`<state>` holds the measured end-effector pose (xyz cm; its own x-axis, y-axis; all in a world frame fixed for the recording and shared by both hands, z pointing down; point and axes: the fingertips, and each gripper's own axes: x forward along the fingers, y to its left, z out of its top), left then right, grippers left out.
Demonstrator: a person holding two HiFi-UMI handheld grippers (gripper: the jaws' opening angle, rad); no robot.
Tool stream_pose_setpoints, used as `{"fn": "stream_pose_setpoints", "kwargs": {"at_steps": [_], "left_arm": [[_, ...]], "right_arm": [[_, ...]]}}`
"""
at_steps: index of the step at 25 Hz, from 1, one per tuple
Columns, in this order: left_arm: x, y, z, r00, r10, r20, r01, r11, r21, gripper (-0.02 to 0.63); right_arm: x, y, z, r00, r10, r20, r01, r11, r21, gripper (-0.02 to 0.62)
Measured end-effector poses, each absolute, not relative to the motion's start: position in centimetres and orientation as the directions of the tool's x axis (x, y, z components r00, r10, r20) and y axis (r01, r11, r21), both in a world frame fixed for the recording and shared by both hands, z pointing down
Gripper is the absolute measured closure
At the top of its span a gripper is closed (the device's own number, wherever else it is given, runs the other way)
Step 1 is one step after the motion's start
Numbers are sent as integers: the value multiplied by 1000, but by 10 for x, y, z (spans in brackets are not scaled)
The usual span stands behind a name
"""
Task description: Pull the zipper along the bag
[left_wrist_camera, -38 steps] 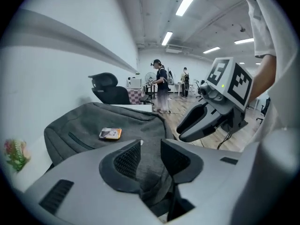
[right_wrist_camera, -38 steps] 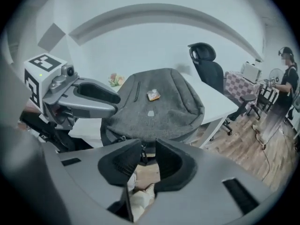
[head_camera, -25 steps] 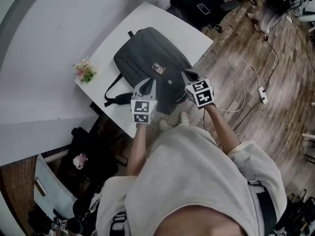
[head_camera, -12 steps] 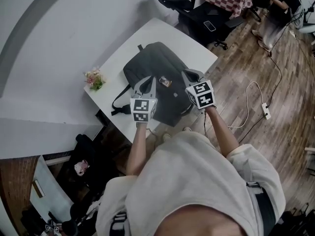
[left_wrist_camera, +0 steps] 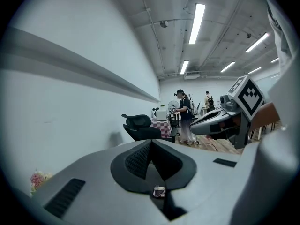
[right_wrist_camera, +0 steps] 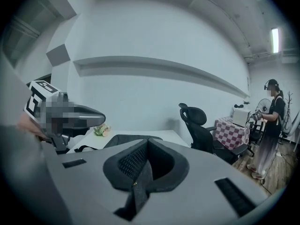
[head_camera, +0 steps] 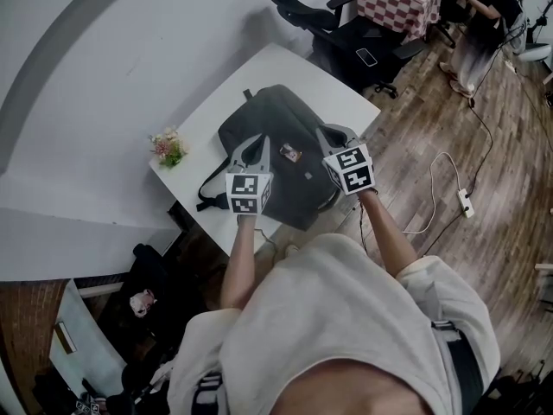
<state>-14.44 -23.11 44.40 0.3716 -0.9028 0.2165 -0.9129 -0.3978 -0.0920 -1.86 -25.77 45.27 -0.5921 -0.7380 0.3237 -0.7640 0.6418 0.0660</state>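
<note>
A dark grey backpack (head_camera: 281, 137) lies flat on the white table (head_camera: 289, 66), with a small patch (head_camera: 291, 154) on its front. Above its near left part, my left gripper (head_camera: 257, 145) is shut with nothing visibly between its jaws. My right gripper (head_camera: 329, 133) is shut over the bag's near right edge. In the left gripper view the closed jaws (left_wrist_camera: 151, 146) fill the frame and the patch (left_wrist_camera: 159, 190) shows through the gap below them. The right gripper view has its shut jaws (right_wrist_camera: 148, 146) in front of the bag (right_wrist_camera: 123, 139). No zipper pull is visible.
A small bunch of flowers (head_camera: 169, 146) stands at the table's left corner. Black office chairs (head_camera: 346, 33) and a checkered table (head_camera: 396, 7) are beyond the far edge, with a person (head_camera: 488, 11) there. A power strip (head_camera: 464, 201) and cable lie on the wooden floor.
Both grippers have stayed over the bag's near half. The head view has drifted, so the table sits lower in frame and more of the chairs shows.
</note>
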Motion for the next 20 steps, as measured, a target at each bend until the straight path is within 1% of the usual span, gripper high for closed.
{"fn": "stream_pose_setpoints", "kwargs": {"at_steps": [12,20], "left_arm": [[-141,-227,451,381,-896,229,-910,-408,-81,580],[-139,-228,454,386,-891,239,-907,-414,-77,580]], "right_arm": [[-21,-250,454,-599,-737,313,-754,650,89,581],[-24,-250,456,-596,-731,331,-754,652,84,581]]}}
